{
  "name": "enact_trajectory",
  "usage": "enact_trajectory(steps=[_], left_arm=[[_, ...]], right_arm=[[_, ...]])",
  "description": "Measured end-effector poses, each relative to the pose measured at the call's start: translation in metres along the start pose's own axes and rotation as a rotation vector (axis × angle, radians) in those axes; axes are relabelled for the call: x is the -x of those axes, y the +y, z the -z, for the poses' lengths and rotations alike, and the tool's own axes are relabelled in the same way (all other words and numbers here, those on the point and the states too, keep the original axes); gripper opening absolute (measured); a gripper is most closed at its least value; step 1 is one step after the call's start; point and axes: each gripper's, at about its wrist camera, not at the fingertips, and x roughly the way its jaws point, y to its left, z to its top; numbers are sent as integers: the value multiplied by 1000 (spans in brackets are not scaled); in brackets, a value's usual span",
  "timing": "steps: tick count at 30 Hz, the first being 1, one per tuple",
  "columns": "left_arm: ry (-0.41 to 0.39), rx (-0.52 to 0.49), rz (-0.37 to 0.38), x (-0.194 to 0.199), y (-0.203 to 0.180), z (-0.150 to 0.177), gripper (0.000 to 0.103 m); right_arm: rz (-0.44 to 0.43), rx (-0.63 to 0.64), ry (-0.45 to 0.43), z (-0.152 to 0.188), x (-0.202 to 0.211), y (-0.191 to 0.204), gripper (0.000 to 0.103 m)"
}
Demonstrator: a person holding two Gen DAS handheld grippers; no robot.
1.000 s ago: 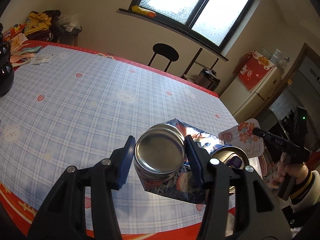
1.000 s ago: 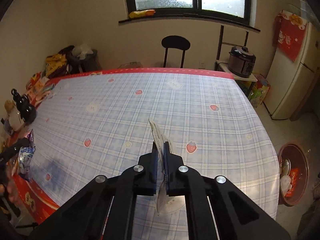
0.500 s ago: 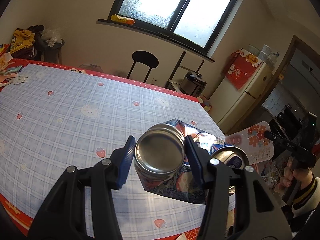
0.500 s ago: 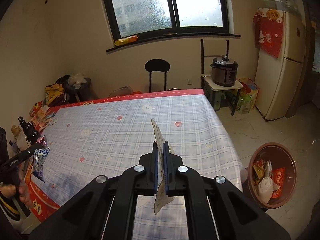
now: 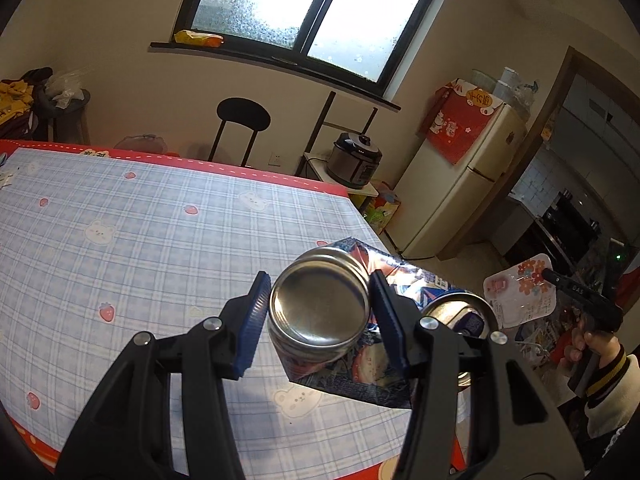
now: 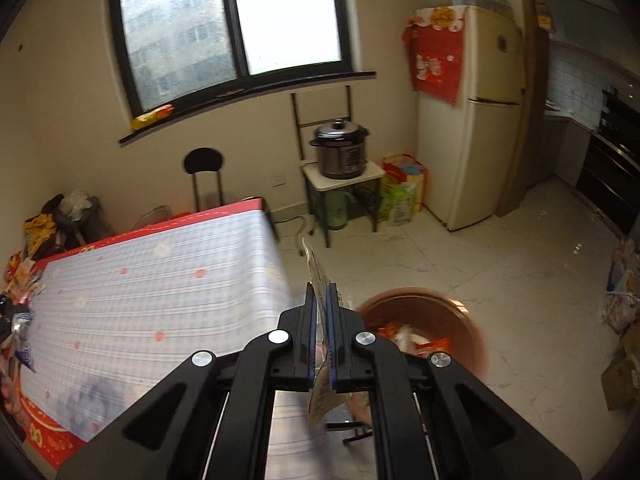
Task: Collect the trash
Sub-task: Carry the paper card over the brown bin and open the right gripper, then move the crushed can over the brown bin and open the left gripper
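The left gripper (image 5: 320, 312) was clamped on a can (image 5: 319, 311) above the table (image 5: 140, 232). The right gripper (image 6: 320, 336), off the table's edge, pinched a wrapper (image 6: 316, 276) over the bin (image 6: 464, 320).

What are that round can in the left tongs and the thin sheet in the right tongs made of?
The can looks like bare metal: its concave end is silvery, shiny and mirrors the room. The printed wrapper behind it appears to be glossy foil or plastic film. The thin sheet pinched in the right tongs seems to be flexible plastic film or paper packaging; it bends and shows print, but blur leaves it uncertain.
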Motion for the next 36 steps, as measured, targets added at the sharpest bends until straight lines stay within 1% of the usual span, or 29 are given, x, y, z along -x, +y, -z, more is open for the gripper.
enact_trajectory(steps=[3,7,13,16,17,18,21,22,24,25,27,30,32,35,36], left_arm=[[4,-5,0,-8,-16,2,52],[6,-12,-2,-17,-33,3,52],[8,-19,-6,-24,-47,6,52],[10,-25,-3,-27,-49,6,52],[10,-28,-2,-28,-50,6,52],[11,-30,-1,-28,-52,7,52],[14,-42,6,-31,-55,5,52],[15,-48,9,-32,-58,4,52],[18,-59,17,-35,-64,3,52],[21,-66,22,-37,-66,2,52],[27,-85,34,-41,-74,0,52],[40,-112,53,-50,-87,-2,52],[57,-141,69,-60,-99,-4,52],[81,-190,100,-78,-123,-5,52],[87,-206,112,-84,-131,-5,52]], right_arm=[[38,-17,21,-1,-10,-34,6],[73,-27,28,-6,-22,-62,6],[95,-19,32,-13,-36,-83,6],[113,-27,19,-15,-36,-92,12],[112,-29,8,-15,-33,-92,20],[116,-31,-3,-15,-30,-93,31],[104,-40,-31,-14,-19,-94,49],[101,-41,-35,-14,-16,-93,52],[96,-49,-46,-14,-9,-94,63],[90,-54,-55,-13,-4,-93,65],[78,-61,-70,-12,5,-94,77],[71,-64,-89,-11,18,-94,88],[74,-65,-94,-9,26,-94,93],[87,-71,-92,-6,34,-98,98],[93,-75,-91,-4,38,-101,98]])
